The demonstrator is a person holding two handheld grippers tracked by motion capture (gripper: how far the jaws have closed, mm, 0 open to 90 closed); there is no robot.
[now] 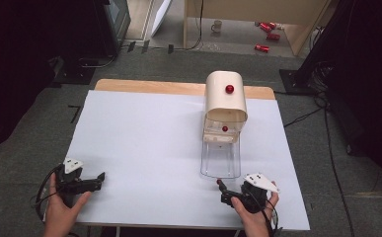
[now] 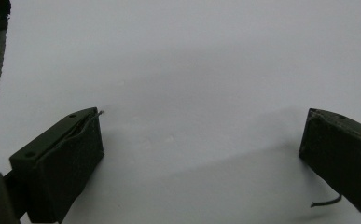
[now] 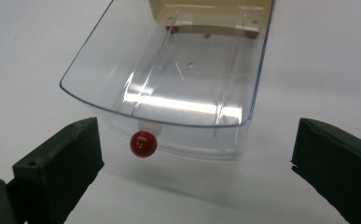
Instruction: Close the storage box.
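Both claws gape wide and empty: left claw (image 2: 201, 154) over bare table (image 2: 192, 56), right claw (image 3: 194, 158) facing drawer (image 3: 169, 93).

Clear drawer (image 3: 169, 93) pulled open, empty

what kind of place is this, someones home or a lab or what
Most likely a lab or workshop set up for recording, not a home: a bare white table on grey carpet, cables trailing across the floor, dark equipment around the edges, and red cans lying under a wooden bench.
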